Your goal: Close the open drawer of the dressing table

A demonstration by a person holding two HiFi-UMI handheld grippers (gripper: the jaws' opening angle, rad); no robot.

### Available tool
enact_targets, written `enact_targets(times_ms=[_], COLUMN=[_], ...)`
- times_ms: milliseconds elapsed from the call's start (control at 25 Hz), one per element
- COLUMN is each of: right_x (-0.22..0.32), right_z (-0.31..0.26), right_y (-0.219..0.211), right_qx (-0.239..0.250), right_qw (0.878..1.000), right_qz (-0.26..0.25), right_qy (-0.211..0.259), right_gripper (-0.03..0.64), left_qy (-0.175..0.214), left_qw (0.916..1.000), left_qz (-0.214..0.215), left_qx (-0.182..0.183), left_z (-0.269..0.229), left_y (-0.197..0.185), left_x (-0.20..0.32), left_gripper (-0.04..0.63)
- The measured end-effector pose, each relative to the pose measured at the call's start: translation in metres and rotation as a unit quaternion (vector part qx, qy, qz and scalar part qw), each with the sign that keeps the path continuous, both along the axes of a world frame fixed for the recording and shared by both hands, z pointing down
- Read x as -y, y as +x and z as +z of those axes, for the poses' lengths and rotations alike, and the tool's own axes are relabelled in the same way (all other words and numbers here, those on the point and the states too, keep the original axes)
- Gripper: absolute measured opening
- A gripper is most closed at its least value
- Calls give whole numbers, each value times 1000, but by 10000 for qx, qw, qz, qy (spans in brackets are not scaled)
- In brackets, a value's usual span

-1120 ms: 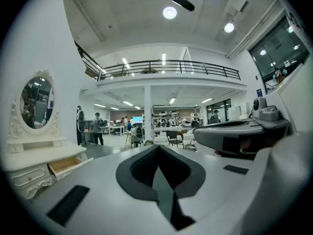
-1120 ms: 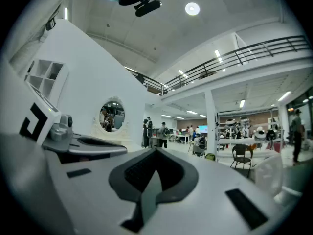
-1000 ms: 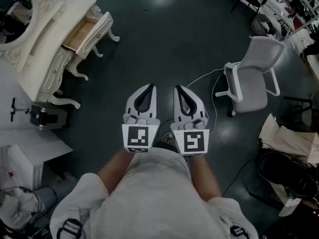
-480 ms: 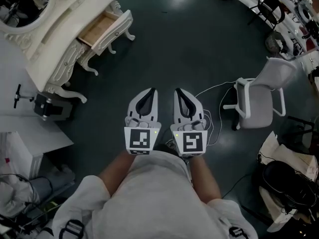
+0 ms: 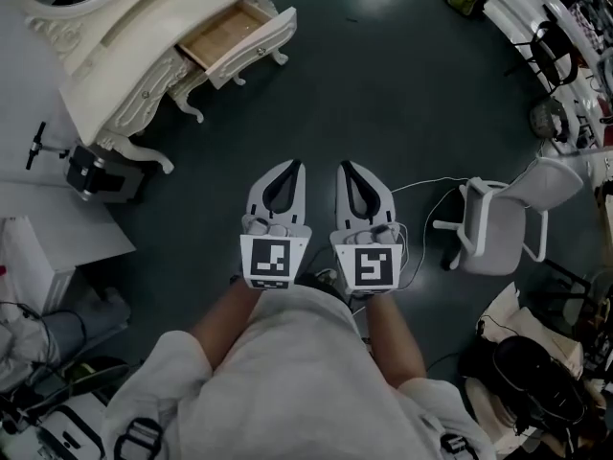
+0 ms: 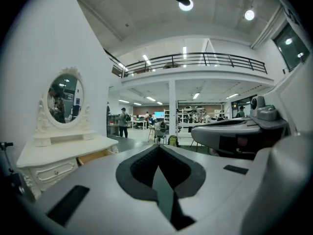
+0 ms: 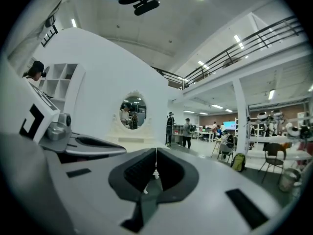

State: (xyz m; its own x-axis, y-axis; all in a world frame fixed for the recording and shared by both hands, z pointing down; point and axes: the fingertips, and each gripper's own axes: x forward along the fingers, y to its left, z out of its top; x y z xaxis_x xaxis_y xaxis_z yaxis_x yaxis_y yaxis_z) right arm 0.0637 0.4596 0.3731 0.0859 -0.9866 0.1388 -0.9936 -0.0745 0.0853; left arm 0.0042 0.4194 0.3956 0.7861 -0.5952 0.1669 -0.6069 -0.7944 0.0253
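The cream dressing table point(image 5: 134, 60) with its oval mirror point(image 6: 64, 98) stands at the upper left of the head view. One drawer point(image 5: 237, 38) is pulled out, its wooden inside showing; it also shows in the left gripper view, drawer point(image 6: 94, 155). My left gripper point(image 5: 299, 165) and right gripper point(image 5: 341, 166) are held side by side over the dark floor, well short of the table. Both have their jaws shut with nothing between them. The right gripper view shows the mirror point(image 7: 132, 110) straight ahead past my right gripper point(image 7: 156, 152).
A grey office chair point(image 5: 498, 223) stands at the right with a cable point(image 5: 421, 185) on the floor beside it. A black device point(image 5: 96, 175) sits by the table's legs. Bags point(image 5: 522, 377) lie at the lower right. People stand far off point(image 6: 122, 121).
The dressing table and its open drawer have shifted rightward and up in the head view, and the chair has slid lower right. Both grippers stay side by side and shut.
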Motion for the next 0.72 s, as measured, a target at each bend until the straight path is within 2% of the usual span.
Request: enact_targets(times_ms=[240, 400, 720], right_x=[62, 94, 157], right_z=[13, 13, 27], right_y=[-20, -25, -55], right_qx=[-66, 212, 109], right_qw=[9989, 9981, 9962], right_qz=[-426, -542, -784], right_qy=[-172, -198, -377], right_gripper=[15, 15, 15], left_qy=[-73, -149, -351], left_qw=[9997, 9994, 9982], left_qz=[-158, -238, -112], left_qx=[155, 217, 479], left_z=[17, 19, 31], left_y=[-12, -20, -53], left_x=[53, 84, 144], left_gripper=[8, 8, 8])
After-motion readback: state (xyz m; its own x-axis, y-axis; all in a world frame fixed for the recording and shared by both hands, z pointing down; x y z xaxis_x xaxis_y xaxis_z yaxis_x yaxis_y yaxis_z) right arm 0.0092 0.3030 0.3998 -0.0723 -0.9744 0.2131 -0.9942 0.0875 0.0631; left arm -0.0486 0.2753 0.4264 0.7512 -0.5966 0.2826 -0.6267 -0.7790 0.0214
